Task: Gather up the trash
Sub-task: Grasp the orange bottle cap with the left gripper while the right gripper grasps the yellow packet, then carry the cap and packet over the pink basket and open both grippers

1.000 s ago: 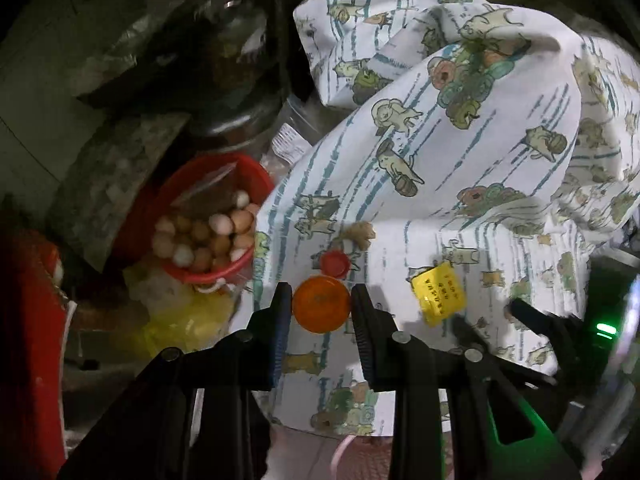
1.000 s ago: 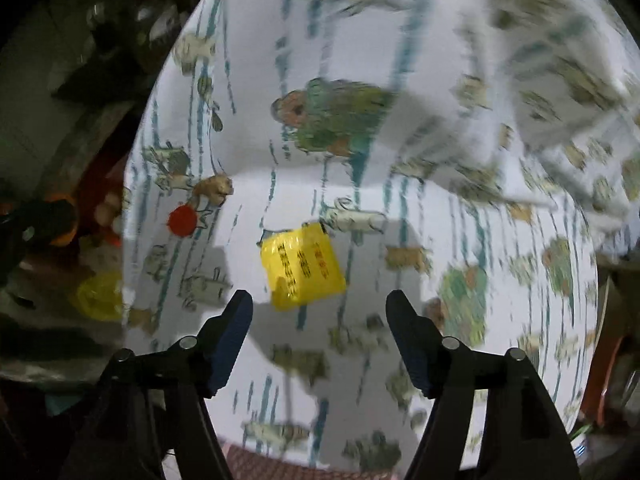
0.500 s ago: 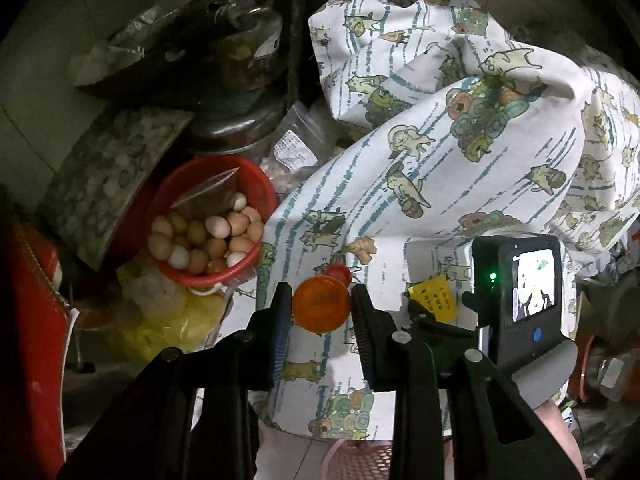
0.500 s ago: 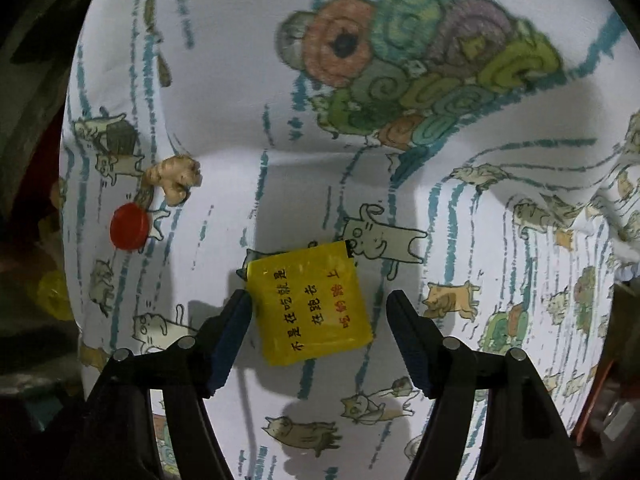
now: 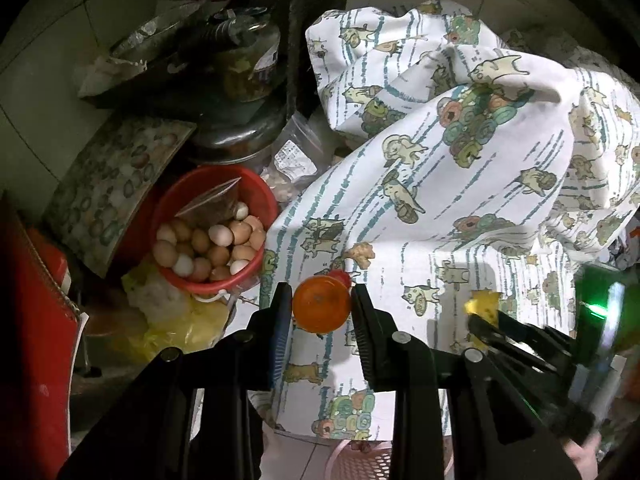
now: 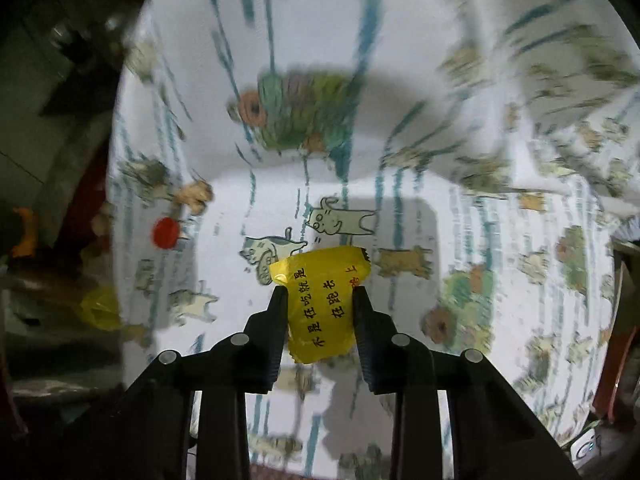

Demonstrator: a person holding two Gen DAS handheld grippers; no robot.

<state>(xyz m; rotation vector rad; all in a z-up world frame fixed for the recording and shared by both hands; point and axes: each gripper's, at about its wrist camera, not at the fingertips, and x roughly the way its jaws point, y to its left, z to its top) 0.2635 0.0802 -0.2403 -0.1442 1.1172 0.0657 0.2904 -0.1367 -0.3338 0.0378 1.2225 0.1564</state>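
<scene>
My left gripper is shut on an orange bottle cap and holds it above the cat-print cloth. My right gripper is shut on a yellow snack wrapper with black writing, lifted off the cloth. The wrapper also shows in the left wrist view at the tip of the right gripper. A small red cap lies on the cloth at the left, partly hidden behind the orange cap in the left wrist view. A ginger piece lies just above it.
A red bucket of eggs stands left of the cloth. Dark jars and bags are behind it. A yellow plastic bag lies below the bucket. A red box is at far left. A pink basket rim shows at the bottom.
My right gripper has closed on the yellow wrapper and raised it off the cloth. My left gripper, still holding the orange cap, has pulled back a little.
</scene>
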